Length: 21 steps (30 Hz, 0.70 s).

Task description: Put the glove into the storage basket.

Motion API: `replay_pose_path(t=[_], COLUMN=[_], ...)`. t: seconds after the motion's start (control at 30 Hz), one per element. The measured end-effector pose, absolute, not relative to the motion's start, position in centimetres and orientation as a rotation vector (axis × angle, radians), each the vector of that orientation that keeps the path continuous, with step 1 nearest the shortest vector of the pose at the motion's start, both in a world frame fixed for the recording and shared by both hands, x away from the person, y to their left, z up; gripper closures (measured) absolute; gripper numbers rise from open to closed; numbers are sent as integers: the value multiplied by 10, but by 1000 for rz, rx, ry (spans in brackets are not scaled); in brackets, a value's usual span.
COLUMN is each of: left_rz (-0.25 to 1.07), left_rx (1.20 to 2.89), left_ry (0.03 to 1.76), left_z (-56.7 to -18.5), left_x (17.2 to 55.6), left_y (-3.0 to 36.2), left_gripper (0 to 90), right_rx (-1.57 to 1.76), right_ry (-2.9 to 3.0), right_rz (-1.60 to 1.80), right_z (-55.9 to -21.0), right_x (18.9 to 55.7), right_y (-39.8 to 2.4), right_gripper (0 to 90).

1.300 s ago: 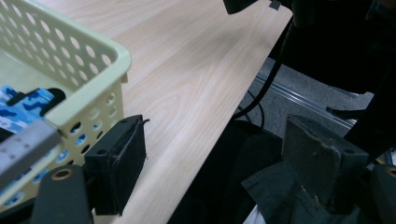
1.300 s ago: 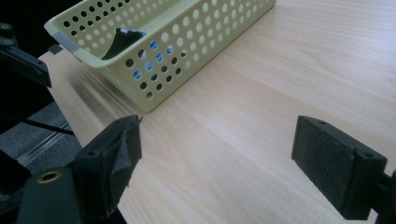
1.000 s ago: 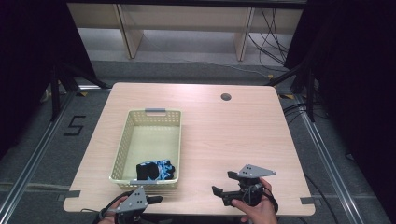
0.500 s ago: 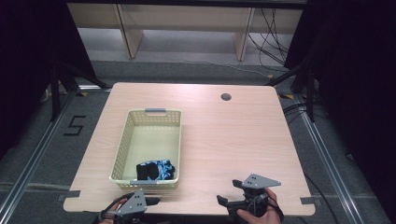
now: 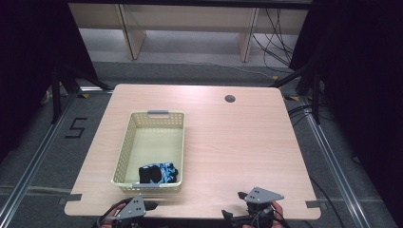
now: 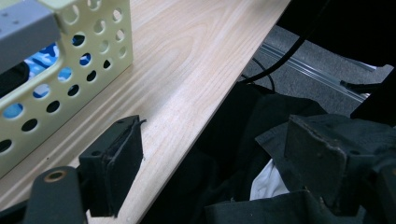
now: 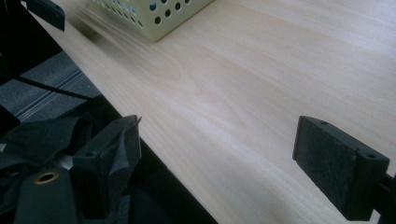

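A pale yellow perforated basket point(image 5: 153, 142) stands on the left half of the wooden table point(image 5: 237, 142). In its near end lies a black and blue cloth item point(image 5: 158, 173), which shows through the basket holes point(image 6: 41, 59) in the left gripper view. My left gripper point(image 5: 150, 205) hangs at the table's near edge just in front of the basket. It is open point(image 6: 215, 163) and holds nothing. My right gripper point(image 5: 232, 204) is at the near edge further right, also open point(image 7: 224, 158) and holding nothing, over bare wood.
A round cable hole point(image 5: 230, 99) sits near the table's far edge. Dark clothing point(image 6: 261, 140) lies below the near table edge under both grippers. In the right gripper view the basket's corner point(image 7: 159, 14) is ahead at the upper left. Grey floor and rails surround the table.
Both grippers have drawn back toward the person, from over the tabletop to its near edge. The basket and the cloth item have not moved.
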<state>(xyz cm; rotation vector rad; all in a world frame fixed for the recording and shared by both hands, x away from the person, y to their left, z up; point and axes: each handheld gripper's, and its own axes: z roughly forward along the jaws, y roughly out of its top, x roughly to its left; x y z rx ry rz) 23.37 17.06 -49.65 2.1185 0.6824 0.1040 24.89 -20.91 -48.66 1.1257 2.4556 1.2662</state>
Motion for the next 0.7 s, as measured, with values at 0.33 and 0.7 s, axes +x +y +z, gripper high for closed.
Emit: replay_pose_path(t=[0.33,0.7], left_rz=[103,62], left_rx=[2146,2119], left_ry=[667,715], left_z=[-500,-501], left_x=[232,230], left_y=[174,172], left_gripper=[186,185], right_rx=[1089,1086], right_ry=[2471,2487], right_rz=[1231,1239], right_z=[-492,-494], right_x=[241,243], right_y=[-213,-215], right_gripper=[162,162])
